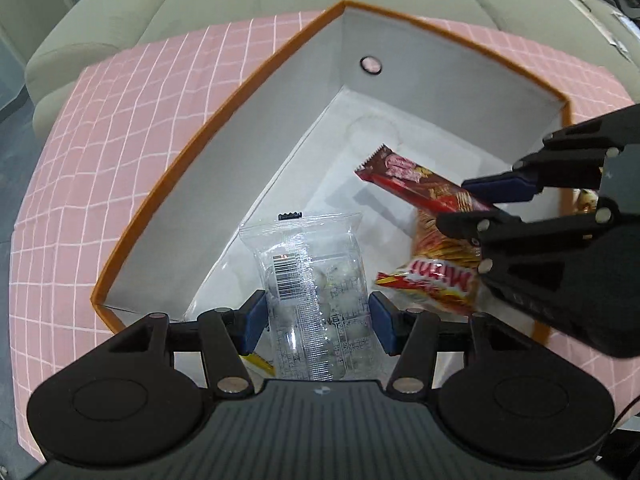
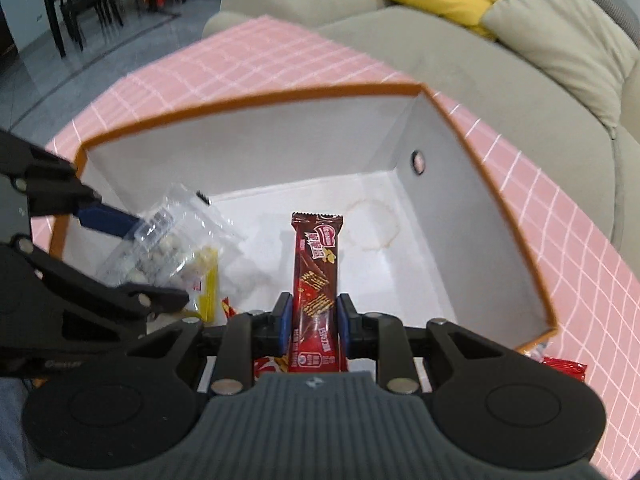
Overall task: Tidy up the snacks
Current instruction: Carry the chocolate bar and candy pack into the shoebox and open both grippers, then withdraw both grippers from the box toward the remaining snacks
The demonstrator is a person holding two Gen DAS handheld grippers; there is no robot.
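left gripper (image 1: 318, 316) clamps clear plastic candy bag (image 1: 316, 280); right gripper (image 2: 312, 322) clamps dark red wafer bar (image 2: 316, 276), both over orange-rimmed white cardboard box (image 2: 460, 208) holding red biscuit packet (image 1: 436, 276).

1. The clear candy bag (image 1: 316, 280) has its near end hidden behind the left gripper (image 1: 318, 316) body.
2. A yellow packet (image 1: 260, 362) shows only as a sliver beneath that bag.
3. The red wafer bar (image 2: 316, 292) has its near end covered by the right gripper (image 2: 312, 320).
4. A red packet (image 2: 566, 368) outside the orange box (image 2: 256, 98) is half hidden by its right wall.
5. Lettering on the bar is too blurred to read.
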